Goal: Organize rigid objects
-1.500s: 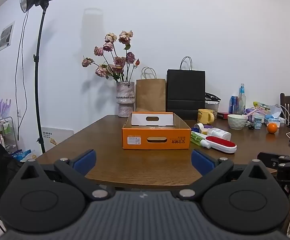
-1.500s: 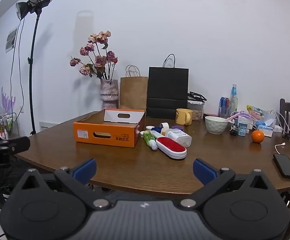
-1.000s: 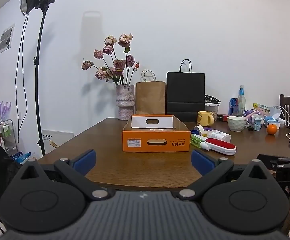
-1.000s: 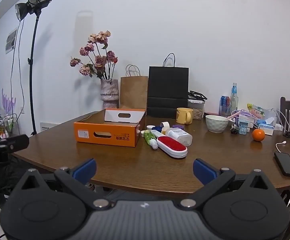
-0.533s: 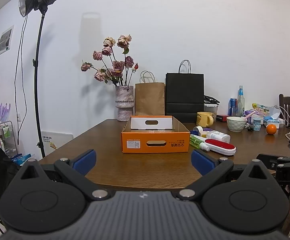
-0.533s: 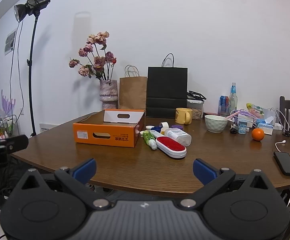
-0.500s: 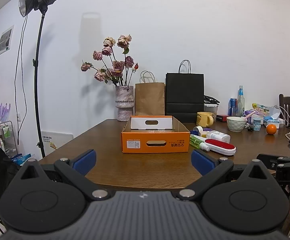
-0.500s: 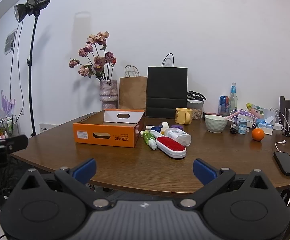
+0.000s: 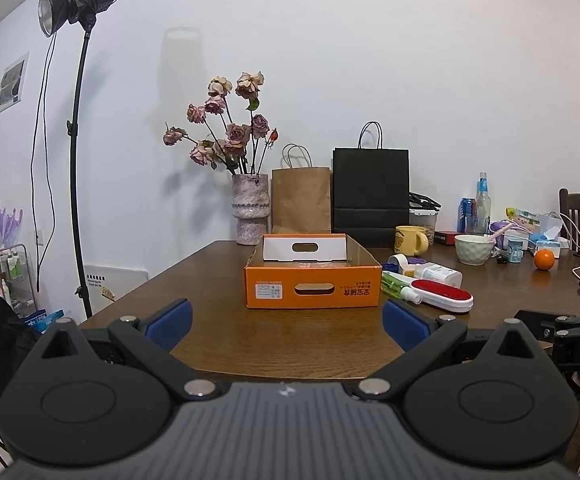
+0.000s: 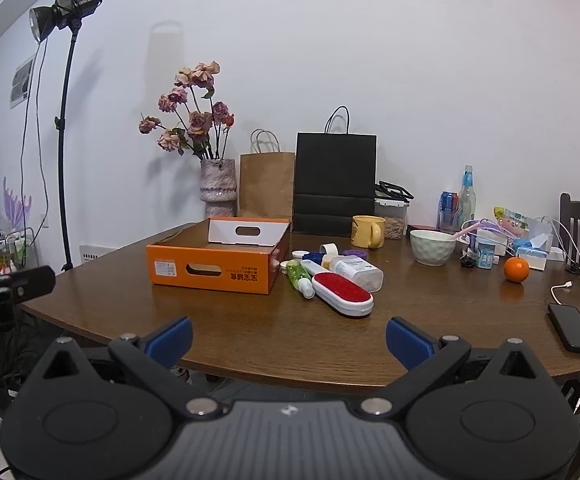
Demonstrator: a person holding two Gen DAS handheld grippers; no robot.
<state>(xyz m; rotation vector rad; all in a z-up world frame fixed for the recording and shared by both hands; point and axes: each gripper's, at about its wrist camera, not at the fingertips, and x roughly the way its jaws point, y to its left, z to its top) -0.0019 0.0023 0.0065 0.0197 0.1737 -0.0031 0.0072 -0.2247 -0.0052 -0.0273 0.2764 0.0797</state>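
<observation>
Hovering short of the wooden table (image 9: pixel 218 344), the left gripper (image 9: pixel 286 316) and the right gripper (image 10: pixel 288 338) both have fingers spread wide, holding nothing. Only the right wrist view shows the black phone (image 10: pixel 573 328) on its cable near the table's right edge; the left wrist view instead catches the wire rack (image 9: pixel 12 276) by the wall. An orange cardboard tray (image 10: pixel 210 270) sits mid-table. Just beside it lies the red-and-white lint brush (image 10: pixel 343 294), long axis running diagonally toward the tray, against the green tube (image 10: pixel 299 276) and white bottle (image 10: pixel 357 272).

orange box (image 9: pixel 312 287), red-faced white brush (image 10: pixel 342 293), black bag (image 9: pixel 370 190)
</observation>
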